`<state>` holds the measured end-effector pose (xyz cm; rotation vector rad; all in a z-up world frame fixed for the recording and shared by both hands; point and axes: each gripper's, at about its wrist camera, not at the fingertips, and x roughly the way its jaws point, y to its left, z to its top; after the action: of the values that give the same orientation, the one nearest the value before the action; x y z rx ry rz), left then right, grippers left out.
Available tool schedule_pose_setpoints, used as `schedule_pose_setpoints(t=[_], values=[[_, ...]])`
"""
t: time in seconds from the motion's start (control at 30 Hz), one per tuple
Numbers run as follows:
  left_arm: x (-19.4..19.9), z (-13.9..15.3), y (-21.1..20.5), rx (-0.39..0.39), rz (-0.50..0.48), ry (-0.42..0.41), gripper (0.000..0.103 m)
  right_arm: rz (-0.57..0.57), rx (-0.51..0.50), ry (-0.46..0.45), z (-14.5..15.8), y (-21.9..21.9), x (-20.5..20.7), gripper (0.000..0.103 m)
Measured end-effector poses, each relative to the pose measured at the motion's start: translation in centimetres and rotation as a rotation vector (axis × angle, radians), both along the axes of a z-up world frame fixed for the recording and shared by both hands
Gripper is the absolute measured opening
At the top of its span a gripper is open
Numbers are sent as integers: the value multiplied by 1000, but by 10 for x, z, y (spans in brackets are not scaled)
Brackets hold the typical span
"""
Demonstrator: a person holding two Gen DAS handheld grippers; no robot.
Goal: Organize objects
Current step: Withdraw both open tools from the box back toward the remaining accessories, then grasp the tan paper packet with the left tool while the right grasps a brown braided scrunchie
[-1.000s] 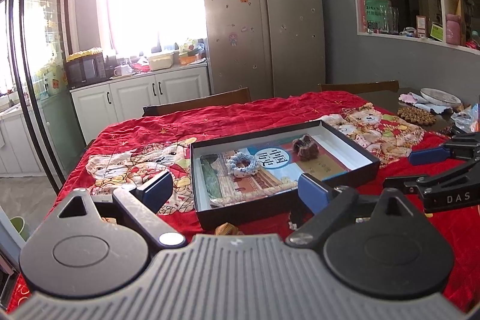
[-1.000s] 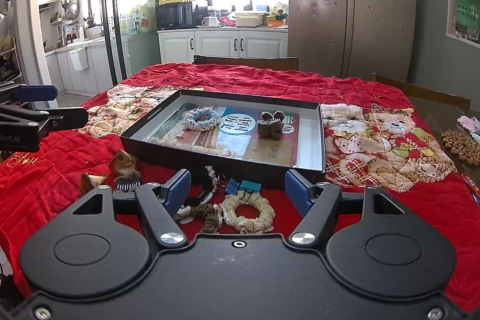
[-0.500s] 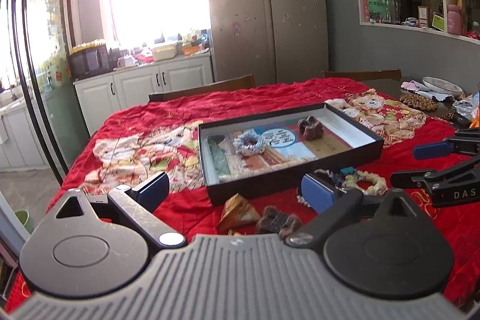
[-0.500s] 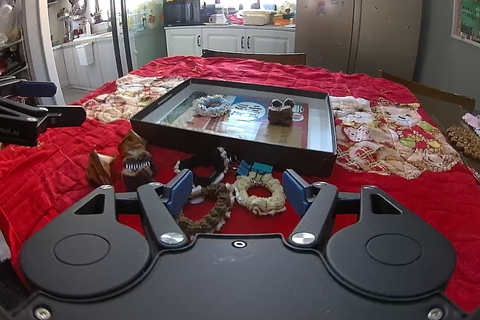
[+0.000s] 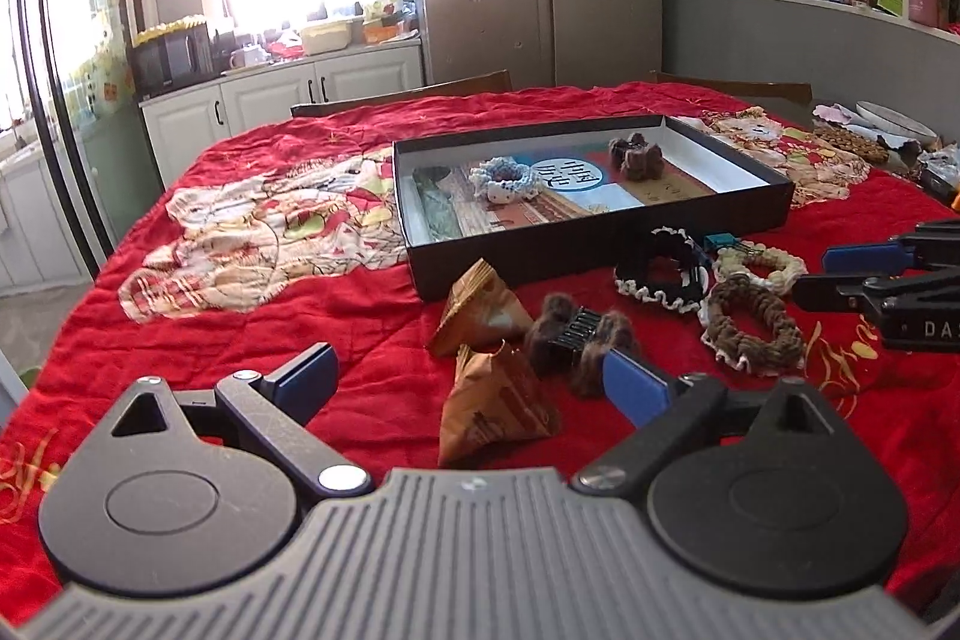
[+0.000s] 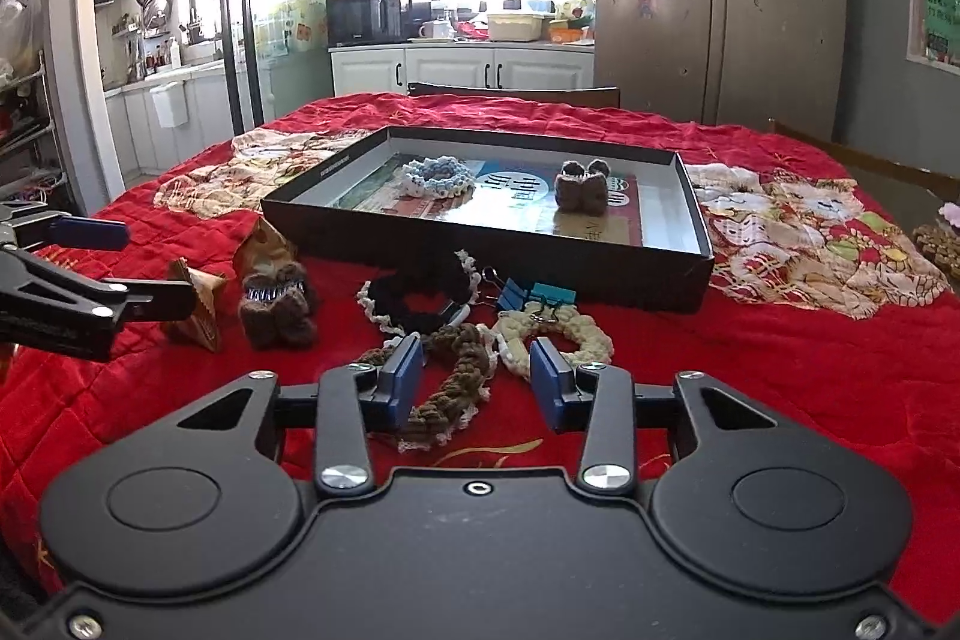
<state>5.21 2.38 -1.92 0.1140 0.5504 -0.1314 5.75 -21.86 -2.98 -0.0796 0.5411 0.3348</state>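
A black shallow box (image 5: 600, 238) (image 6: 480, 250) on the red cloth holds a blue-white scrunchie (image 5: 505, 176) (image 6: 437, 175) and a brown furry clip (image 5: 636, 156) (image 6: 581, 184). In front of it lie two brown triangular packets (image 5: 498, 409), a brown furry hair clip (image 5: 576, 334) (image 6: 277, 304), a black scrunchie (image 6: 420, 298), a brown scrunchie (image 5: 750, 325) (image 6: 453, 376), a cream scrunchie (image 6: 555, 331) and blue binder clips (image 6: 528, 295). My left gripper (image 5: 474, 379) is open above the packets. My right gripper (image 6: 474, 382) is open around the brown scrunchie.
A red patterned cloth (image 5: 270, 232) covers the table. Wooden chairs (image 6: 510, 91) stand at the far side. A plate (image 5: 894, 130) and small brown items (image 5: 852, 142) sit at the far right. Fridge and cabinets stand behind.
Both grippers have pulled back from the box and lowered; the loose items in front of the box have come into view. The right gripper's fingers have narrowed around the brown scrunchie.
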Motion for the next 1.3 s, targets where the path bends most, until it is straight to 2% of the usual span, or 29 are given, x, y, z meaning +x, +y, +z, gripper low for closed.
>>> schedule_pose_setpoints(t=[0.13,0.43,0.87,1.03,1.2,1.3], values=[[6,-7,-1,-18,2,18,98,5,-23,10,-6,6,3,34],[15,-16,5,-45,22,47,85,-8,-25,50,-20,12,13,30],[24,-27,9,-65,25,90,61,2,-23,90,-29,13,17,26],[26,-29,9,-81,13,106,55,15,-34,88,-30,16,17,20],[26,-29,7,-81,0,107,42,31,-47,82,-30,19,15,14],[26,-29,6,-78,-1,106,42,36,-48,80,-31,20,14,14]])
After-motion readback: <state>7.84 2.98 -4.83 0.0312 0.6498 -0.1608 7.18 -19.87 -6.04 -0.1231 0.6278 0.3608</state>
